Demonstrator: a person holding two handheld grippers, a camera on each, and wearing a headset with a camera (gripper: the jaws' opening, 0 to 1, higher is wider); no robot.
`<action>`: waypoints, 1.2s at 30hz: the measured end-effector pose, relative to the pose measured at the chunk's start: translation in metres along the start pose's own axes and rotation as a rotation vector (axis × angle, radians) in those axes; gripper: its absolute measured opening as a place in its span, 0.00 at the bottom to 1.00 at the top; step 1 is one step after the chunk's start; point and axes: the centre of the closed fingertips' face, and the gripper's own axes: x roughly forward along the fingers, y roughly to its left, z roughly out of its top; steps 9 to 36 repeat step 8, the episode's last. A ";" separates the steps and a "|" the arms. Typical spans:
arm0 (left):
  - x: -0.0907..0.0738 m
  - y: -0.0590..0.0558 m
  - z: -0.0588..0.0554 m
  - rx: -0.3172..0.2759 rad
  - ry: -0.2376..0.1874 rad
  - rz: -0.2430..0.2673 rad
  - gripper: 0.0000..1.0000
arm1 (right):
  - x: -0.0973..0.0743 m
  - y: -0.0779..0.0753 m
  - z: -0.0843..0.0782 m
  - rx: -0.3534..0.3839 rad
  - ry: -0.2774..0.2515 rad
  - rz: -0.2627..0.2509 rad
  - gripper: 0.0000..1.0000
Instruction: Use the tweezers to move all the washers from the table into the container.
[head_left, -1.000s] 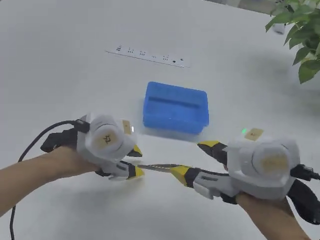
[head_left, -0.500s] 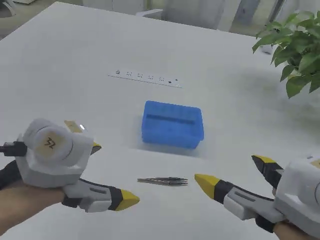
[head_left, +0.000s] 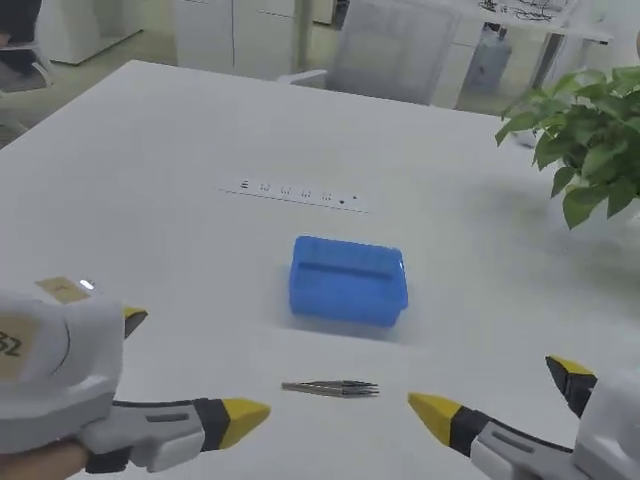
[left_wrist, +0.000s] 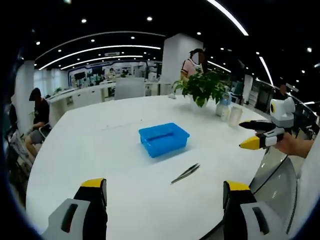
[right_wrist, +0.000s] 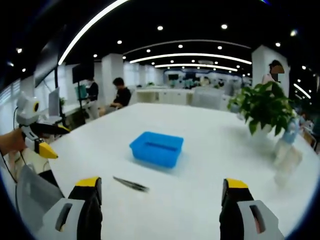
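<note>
White and smooth, the table (head_left: 150, 150) stretches wide through an open office with ceiling lights and pillars, and a chair (head_left: 385, 60) stands at its far edge. A blue container (head_left: 348, 281) sits near the middle, with a power strip (head_left: 295, 194) beyond it and a leafy plant (head_left: 585, 140) off to the right. The tweezers (head_left: 330, 388) lie flat on the table just in front of the container, not touching it. The left gripper (head_left: 190, 365) and right gripper (head_left: 497, 387) hover on either side of the tweezers, each with jaws spread wide and holding nothing.
</note>
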 end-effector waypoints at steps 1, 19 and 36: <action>-0.001 0.000 -0.001 0.008 0.002 0.008 0.99 | -0.001 0.000 -0.001 0.002 0.001 0.000 0.99; -0.003 0.000 -0.003 -0.008 -0.007 0.042 0.99 | -0.004 0.000 -0.004 0.007 0.007 0.000 0.99; -0.003 0.000 -0.003 -0.008 -0.007 0.042 0.99 | -0.004 0.000 -0.004 0.007 0.007 0.000 0.99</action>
